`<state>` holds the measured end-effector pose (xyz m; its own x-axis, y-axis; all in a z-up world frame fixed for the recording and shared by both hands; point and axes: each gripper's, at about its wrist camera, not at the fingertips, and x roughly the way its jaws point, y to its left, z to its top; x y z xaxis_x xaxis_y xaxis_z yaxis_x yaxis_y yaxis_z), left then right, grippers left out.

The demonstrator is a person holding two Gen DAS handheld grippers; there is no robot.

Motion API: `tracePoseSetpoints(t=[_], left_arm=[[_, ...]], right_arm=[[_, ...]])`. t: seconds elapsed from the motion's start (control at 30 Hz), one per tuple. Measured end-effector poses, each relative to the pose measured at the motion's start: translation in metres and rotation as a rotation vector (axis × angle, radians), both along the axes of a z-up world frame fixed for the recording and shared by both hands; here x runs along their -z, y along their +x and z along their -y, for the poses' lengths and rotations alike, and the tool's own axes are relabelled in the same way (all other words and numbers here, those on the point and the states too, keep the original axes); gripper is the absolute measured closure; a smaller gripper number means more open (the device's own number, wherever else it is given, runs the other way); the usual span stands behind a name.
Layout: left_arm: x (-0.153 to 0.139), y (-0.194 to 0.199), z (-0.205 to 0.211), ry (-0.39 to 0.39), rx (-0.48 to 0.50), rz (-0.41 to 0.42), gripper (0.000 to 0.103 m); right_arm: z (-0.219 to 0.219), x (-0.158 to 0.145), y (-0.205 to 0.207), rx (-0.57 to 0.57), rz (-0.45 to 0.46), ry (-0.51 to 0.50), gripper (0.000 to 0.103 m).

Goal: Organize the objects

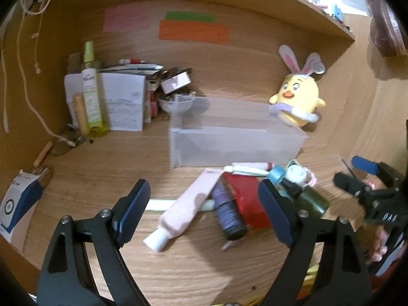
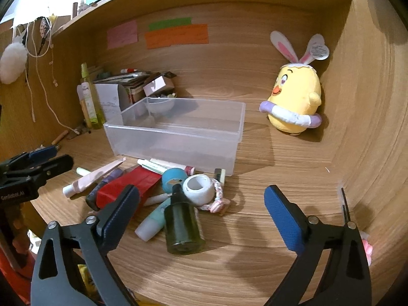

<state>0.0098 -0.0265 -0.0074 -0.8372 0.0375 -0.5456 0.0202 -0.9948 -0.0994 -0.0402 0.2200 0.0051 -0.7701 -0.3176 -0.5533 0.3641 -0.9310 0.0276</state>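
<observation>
A clear plastic bin [image 1: 237, 137] [image 2: 178, 132] stands on the wooden desk, with nothing inside that I can see. In front of it lies a pile: a pink tube [image 1: 188, 204] [image 2: 94, 178], a purple bottle [image 1: 228, 211], a red box [image 1: 246, 199] [image 2: 127, 186], a dark green bottle [image 2: 182, 227] [image 1: 312, 201], a white ring-shaped holder [image 2: 199, 186], a blue cap [image 2: 173, 177] and a teal tube [image 2: 153, 221]. My left gripper [image 1: 204, 211] is open above the pink tube. My right gripper [image 2: 201, 214] is open above the green bottle.
A yellow chick plush with bunny ears [image 2: 295, 102] [image 1: 298, 99] leans in the right corner. Bottles, papers and a small bowl [image 1: 176, 104] crowd the back left. A blue-white box [image 1: 17, 204] lies at the left edge. Coloured notes [image 2: 176, 35] are stuck on the back wall.
</observation>
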Motion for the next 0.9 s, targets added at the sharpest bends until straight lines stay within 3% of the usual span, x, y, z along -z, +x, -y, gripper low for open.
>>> tracePoseSetpoints(t=[0.17, 0.47, 0.57, 0.73, 0.9], left_arm=[[0.01, 0.004, 0.018, -0.006, -0.04, 0.038, 0.018], [0.043, -0.002, 0.03, 0.018, -0.027, 0.143, 0.021], [0.052, -0.007, 0.029, 0.001, -0.023, 0.161, 0.022], [0.064, -0.019, 0.03, -0.004, -0.021, 0.186, 0.038], [0.068, -0.023, 0.033, -0.012, -0.033, 0.178, 0.058]], right_arm=[[-0.009, 0.01, -0.005, 0.001, 0.049, 0.002, 0.016], [-0.011, 0.038, -0.014, -0.025, 0.164, 0.012, 0.034], [-0.006, 0.044, -0.016, -0.055, 0.195, -0.006, 0.035], [0.007, 0.053, -0.018, -0.085, 0.21, 0.009, 0.035], [0.015, 0.061, -0.023, -0.098, 0.229, 0.01, 0.05]])
